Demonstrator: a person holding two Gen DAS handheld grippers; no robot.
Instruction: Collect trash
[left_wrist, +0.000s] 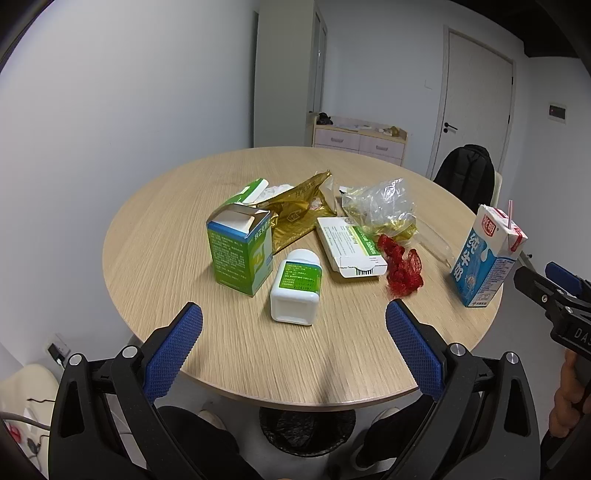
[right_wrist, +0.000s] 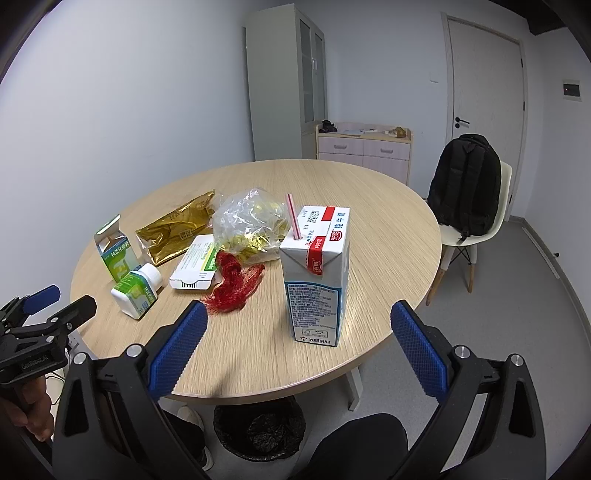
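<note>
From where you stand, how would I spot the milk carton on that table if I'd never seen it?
Look at the round wooden table, then along its near edge on the right, apart from the heap of wrappers. The milk carton stands upright there, blue and white with a red band; it alone has a striped straw sticking out of its top.

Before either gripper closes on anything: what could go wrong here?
1. The milk carton stands upright near the table edge with its straw in; a sideways nudge from the open right gripper may tip it, and it could spill.
2. The white bottle lies on its side ahead of the open left gripper; it may roll away.
3. The red net is loose mesh and could snag.
</note>
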